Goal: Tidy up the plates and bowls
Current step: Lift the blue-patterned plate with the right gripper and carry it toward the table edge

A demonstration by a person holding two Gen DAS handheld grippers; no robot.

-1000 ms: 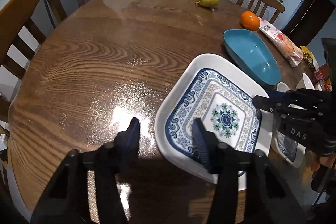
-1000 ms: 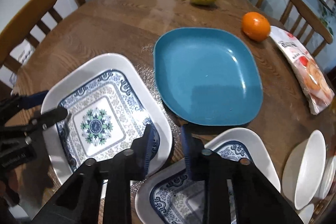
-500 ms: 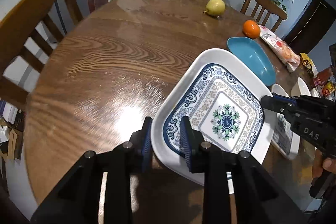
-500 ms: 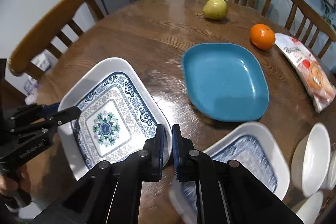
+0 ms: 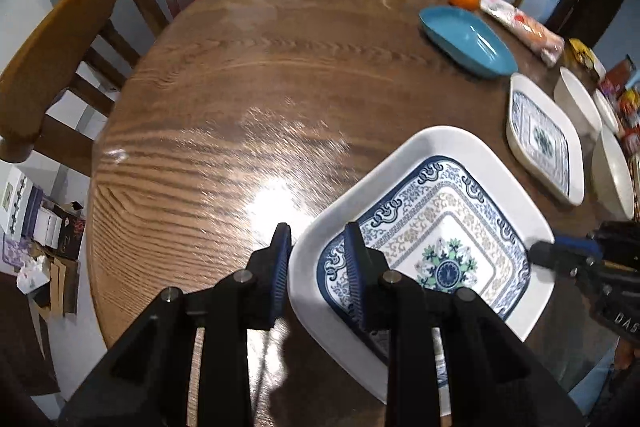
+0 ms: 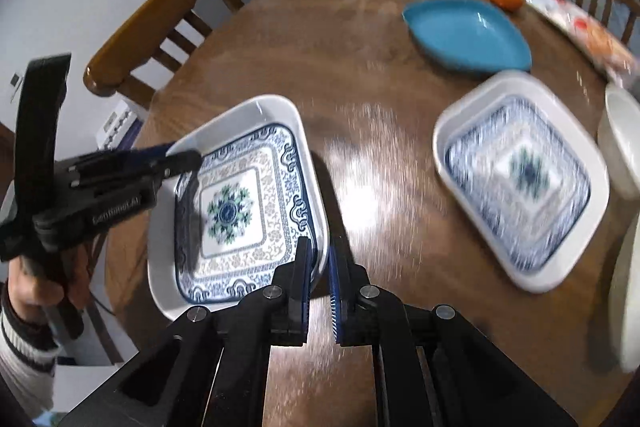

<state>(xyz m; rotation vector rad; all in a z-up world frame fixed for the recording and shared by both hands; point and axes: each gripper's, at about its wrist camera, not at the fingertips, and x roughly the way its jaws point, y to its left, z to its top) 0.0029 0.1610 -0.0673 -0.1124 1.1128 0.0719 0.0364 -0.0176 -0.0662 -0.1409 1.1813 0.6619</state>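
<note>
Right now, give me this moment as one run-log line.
left gripper: shut on patterned plate rim | right gripper: shut on opposite rim | plate: held by both

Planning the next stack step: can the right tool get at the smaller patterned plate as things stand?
Probably not yet. The right tool is shut on the rim of the big plate, shared with the left tool. The small plate lies uncovered on the table, with open wood between.
</note>
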